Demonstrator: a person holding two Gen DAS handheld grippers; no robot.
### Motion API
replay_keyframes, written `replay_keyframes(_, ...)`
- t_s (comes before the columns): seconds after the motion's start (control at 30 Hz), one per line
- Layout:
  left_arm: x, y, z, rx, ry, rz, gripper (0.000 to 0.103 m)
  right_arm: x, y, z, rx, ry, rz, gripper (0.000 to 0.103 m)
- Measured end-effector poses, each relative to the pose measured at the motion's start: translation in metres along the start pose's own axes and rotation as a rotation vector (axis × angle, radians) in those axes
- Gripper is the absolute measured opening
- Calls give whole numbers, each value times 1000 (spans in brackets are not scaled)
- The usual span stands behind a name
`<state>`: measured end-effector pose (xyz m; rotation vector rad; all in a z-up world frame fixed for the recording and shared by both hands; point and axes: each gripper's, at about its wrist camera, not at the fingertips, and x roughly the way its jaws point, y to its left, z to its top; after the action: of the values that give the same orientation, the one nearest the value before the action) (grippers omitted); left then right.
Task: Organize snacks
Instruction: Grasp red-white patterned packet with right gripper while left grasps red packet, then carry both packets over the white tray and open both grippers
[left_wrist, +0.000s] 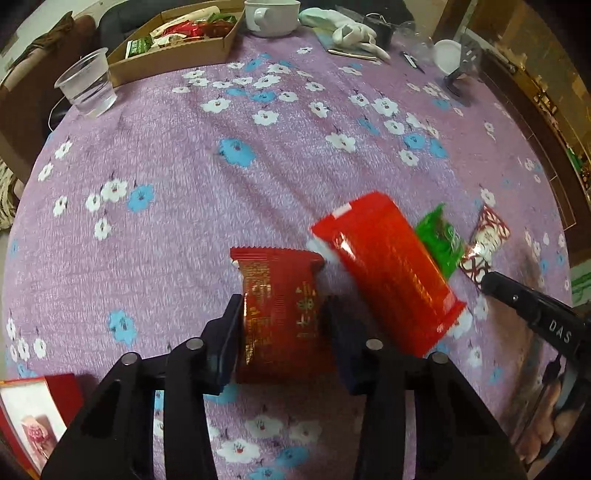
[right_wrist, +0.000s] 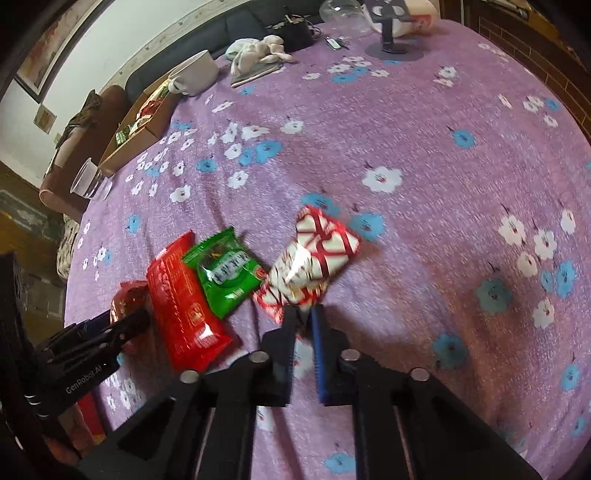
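My left gripper (left_wrist: 284, 300) is shut on a dark red snack packet with gold print (left_wrist: 280, 314), one pad on each long side, low over the purple flowered tablecloth (left_wrist: 221, 184). A long bright red packet (left_wrist: 388, 273) lies just right of it, then a green packet (left_wrist: 439, 236) and a red-and-white packet (left_wrist: 484, 240). In the right wrist view my right gripper (right_wrist: 304, 312) is shut on the near edge of the red-and-white packet (right_wrist: 310, 254). The green packet (right_wrist: 225, 273) and bright red packet (right_wrist: 184, 306) lie to its left, and the left gripper (right_wrist: 125, 325) is beyond them.
A cardboard box (left_wrist: 170, 64) holding several snacks stands at the table's far left, with a clear plastic cup (left_wrist: 86, 86) beside it and a white mug (left_wrist: 271, 16) behind. White gloves (left_wrist: 347, 29) and a phone stand (right_wrist: 391, 48) sit at the back. A red box (left_wrist: 33, 417) lies near left.
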<state>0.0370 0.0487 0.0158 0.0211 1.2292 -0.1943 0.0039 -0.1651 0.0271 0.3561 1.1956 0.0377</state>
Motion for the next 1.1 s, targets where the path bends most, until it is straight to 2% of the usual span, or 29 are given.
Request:
replay_keyframes(0.1, -5, 5, -12, -9, 4, -18, 37, -2, -13, -4, 37, 28, 56, 1)
replay_keyframes(0.17, -7, 6, -18, -16, 8, -29, 36, -4, -23, -5, 85, 58, 109, 10)
replay_keyframes(0.23, -15, 6, -21, -16, 7, -35, 36, -13, -28, -2, 102, 37, 115, 11)
replay_keyframes(0.3, -20, 7, -27, -17, 9, -47, 36, -18, -28, 4, 99, 19, 114, 20)
replay_keyframes(0.37, -23, 7, -30, -23, 19, -67, 36, -21, -24, 15, 104, 11, 122, 37)
replay_keyframes(0.43, -26, 9, -36, -34, 28, -84, 36, -18, -19, 23, 108, 12, 109, 39)
replay_keyframes(0.6, -35, 14, -53, -63, 39, -106, 36, 10, -2, 34, 93, 60, 51, 38)
replay_keyframes(0.67, -38, 18, -58, -91, 43, -120, 37, 15, 5, 34, 69, 37, 4, 31)
replay_keyframes(0.73, -38, 20, -59, -101, 41, -126, 39, 15, 8, 31, 51, 15, -15, 27)
replay_keyframes(0.83, -37, 14, -56, -98, 44, -129, 54, 11, 9, 23, 12, 6, -21, 24)
replay_keyframes(0.9, -31, 1, -50, -80, 50, -153, 83, 7, 7, 17, 1, 17, -11, 23)
replay_keyframes(1.0, -25, -18, -49, 4, 40, -81, 88, -1, 2, 3, -26, 43, -3, 23)
replay_keyframes(1.03, -24, -23, -50, 40, 24, -49, 88, -3, 0, -3, -36, 55, -3, 20)
replay_keyframes(1.07, -23, -27, -52, 73, 5, -23, 88, -5, -3, -8, -43, 65, -6, 11)
replay_keyframes(1.1, -23, -29, -53, 93, -10, -7, 85, -7, -6, -12, -47, 73, -12, 8)
